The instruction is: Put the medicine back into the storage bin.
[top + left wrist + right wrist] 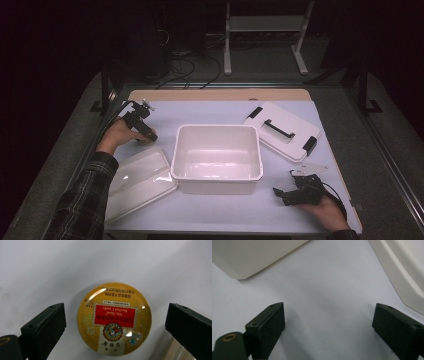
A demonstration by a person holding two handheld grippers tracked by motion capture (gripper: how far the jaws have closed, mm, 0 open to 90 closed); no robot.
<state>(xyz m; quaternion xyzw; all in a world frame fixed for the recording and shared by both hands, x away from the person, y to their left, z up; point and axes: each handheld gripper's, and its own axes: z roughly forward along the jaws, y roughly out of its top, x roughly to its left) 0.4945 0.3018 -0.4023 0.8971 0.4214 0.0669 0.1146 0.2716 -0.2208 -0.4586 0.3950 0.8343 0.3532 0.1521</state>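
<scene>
While the left gripper (113, 322) hung over a round yellow candy tin (114, 318), its jaws stood wide apart, one on each side of the tin and touching it nowhere. The tin lay flat on the white table cover (225, 210), label up, at the far left, just beyond the corner of a clear plastic lid (137, 180). We judged that the step in hand was the reach for the tin, with the grasp not yet made. For the next move, we thought the jaws had to come lower around the rim and then close evenly, because a flat round tin can slip out sideways. After that the white bin (217, 157) in the middle, which stood empty and open, seemed the likely place for it.

The right gripper (285, 194) rested near the front right of the table, its jaws also spread and holding nothing, pointing toward the bin. A white lid with black handle (282, 131) lay at the far right. The cover was smooth and pale, with a wooden edge (220, 94) behind it. The room around was dark; we could make out cables on the floor and a white metal frame (265, 35).
</scene>
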